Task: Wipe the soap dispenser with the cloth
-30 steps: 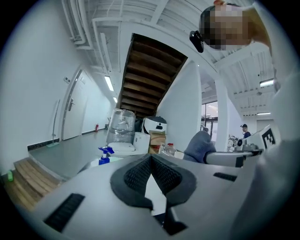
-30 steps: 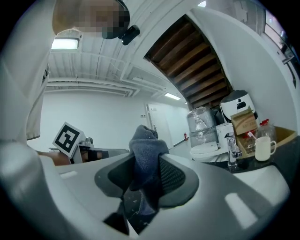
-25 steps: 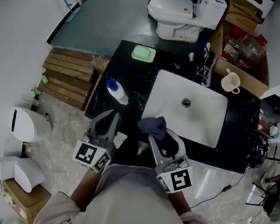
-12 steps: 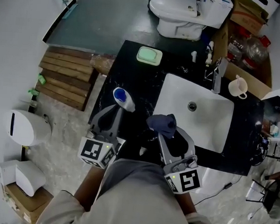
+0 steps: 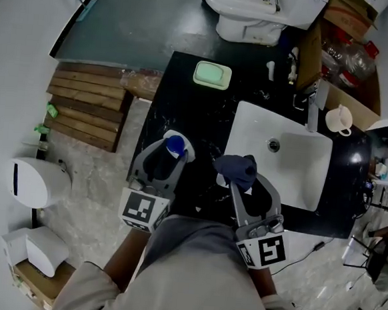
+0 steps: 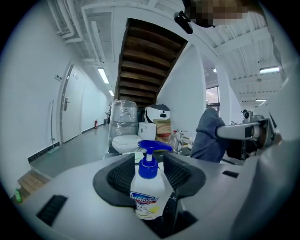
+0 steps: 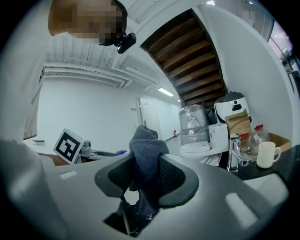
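Note:
The soap dispenser (image 5: 175,145), a white bottle with a blue pump, stands on the black counter (image 5: 185,97) left of the sink. My left gripper (image 5: 169,150) reaches around it. Its jaws have just been opening, and the bottle (image 6: 149,187) stands between the pads with no visible squeeze. My right gripper (image 5: 240,183) is shut on a dark grey-blue cloth (image 5: 236,169) over the counter's front edge, beside the sink's left rim. In the right gripper view the cloth (image 7: 145,154) bunches up out of the jaws. The bottle's base is hidden by the left gripper's body.
A white sink basin (image 5: 293,172) with a faucet (image 5: 316,104) fills the counter's right half. A white mug (image 5: 339,120) stands behind it and a green soap dish (image 5: 211,75) at the back left. A toilet (image 5: 252,8) and a cardboard box (image 5: 348,63) lie beyond.
The left gripper has moved forward to the dispenser and its jaws now stand around the bottle. The right gripper with the cloth has shifted forward and right, still holding it.

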